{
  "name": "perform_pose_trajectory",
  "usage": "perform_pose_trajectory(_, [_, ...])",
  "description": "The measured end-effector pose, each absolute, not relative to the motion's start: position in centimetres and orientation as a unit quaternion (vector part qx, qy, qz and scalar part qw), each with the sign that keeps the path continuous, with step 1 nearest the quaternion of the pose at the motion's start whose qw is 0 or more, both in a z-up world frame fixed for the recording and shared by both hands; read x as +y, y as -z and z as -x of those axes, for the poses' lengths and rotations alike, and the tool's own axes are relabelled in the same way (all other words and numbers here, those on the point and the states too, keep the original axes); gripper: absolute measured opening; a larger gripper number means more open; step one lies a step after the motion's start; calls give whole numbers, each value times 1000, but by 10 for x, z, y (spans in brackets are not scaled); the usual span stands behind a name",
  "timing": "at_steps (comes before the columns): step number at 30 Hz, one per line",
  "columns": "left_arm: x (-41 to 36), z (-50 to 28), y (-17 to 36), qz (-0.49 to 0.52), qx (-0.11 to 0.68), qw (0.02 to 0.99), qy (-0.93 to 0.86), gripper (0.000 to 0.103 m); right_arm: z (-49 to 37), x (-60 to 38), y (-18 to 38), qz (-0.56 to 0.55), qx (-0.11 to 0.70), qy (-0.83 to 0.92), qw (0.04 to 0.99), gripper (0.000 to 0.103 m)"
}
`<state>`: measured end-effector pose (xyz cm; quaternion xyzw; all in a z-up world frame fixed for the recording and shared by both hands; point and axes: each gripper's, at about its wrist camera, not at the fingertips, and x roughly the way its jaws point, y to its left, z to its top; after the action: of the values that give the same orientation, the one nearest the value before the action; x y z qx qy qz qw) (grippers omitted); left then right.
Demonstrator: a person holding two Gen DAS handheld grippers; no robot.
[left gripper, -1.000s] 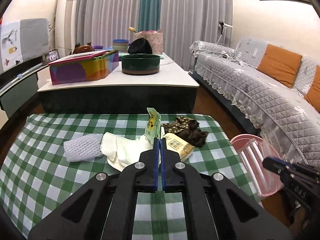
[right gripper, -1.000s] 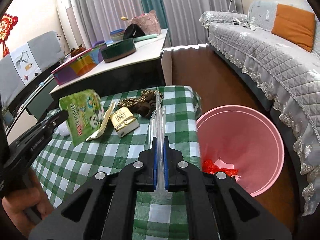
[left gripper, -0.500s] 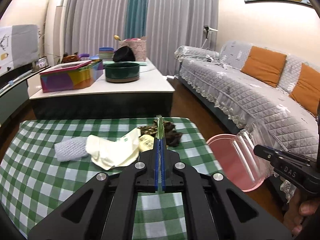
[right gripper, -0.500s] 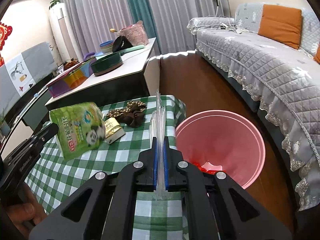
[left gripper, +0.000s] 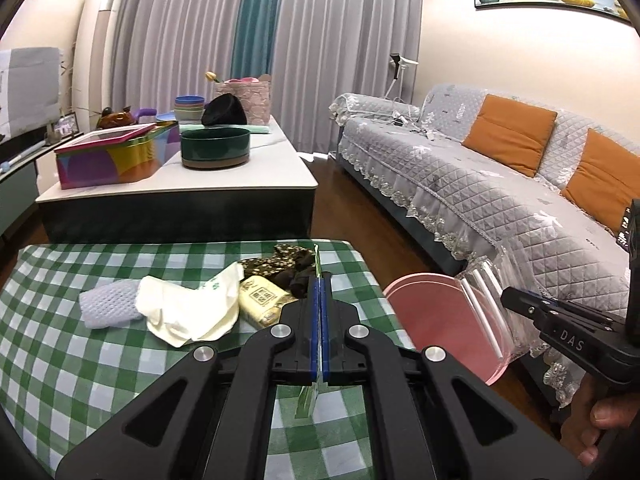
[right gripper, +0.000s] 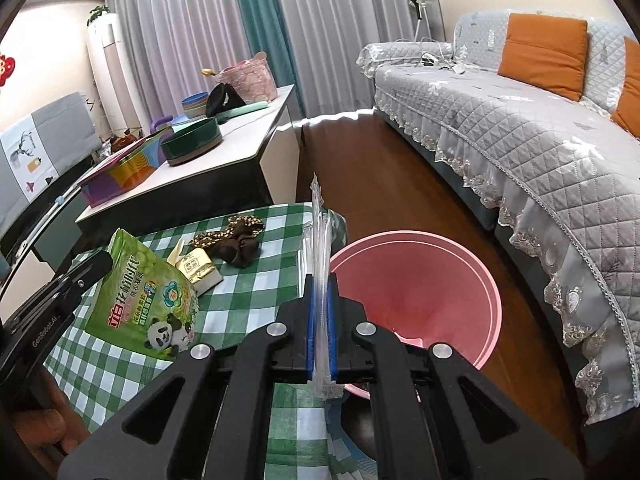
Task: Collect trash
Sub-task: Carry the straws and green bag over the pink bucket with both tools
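Observation:
My left gripper (left gripper: 319, 280) is shut on a green panda snack bag (right gripper: 144, 300), seen edge-on in the left wrist view (left gripper: 317, 258), held above the green checked table (left gripper: 60, 352). My right gripper (right gripper: 320, 280) is shut on a clear plastic wrapper (right gripper: 319, 236), held at the table's right edge beside the pink bin (right gripper: 416, 284). The bin also shows in the left wrist view (left gripper: 444, 320), with the wrapper (left gripper: 484, 304) over it. A white bag (left gripper: 192, 308), a grey mesh sleeve (left gripper: 108, 308), a yellow packet (left gripper: 262, 300) and a dark brown wrapper (left gripper: 290, 266) lie on the table.
A white coffee table (left gripper: 224, 176) with a colourful box (left gripper: 112, 156) and a green bowl (left gripper: 215, 148) stands behind. A grey sofa (left gripper: 500, 184) with orange cushions runs along the right. Dark wood floor lies between them.
Both grippers have risen and shifted right. The wrapper in the right gripper has moved over the pink bin's near rim. The snack bag has come up off the table.

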<state>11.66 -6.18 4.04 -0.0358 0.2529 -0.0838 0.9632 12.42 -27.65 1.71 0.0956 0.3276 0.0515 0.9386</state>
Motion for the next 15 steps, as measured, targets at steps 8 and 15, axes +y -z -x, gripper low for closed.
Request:
perform_pose_trajectory(8, [-75,-120,-42,42,247,962,107,0,-126,-290,-18,-96,324,-39,940,5])
perform_pose_trajectory(15, [-90,-125,-43,43,244,961,125,0,-127,-304,-18,-99,319,-23,942,5])
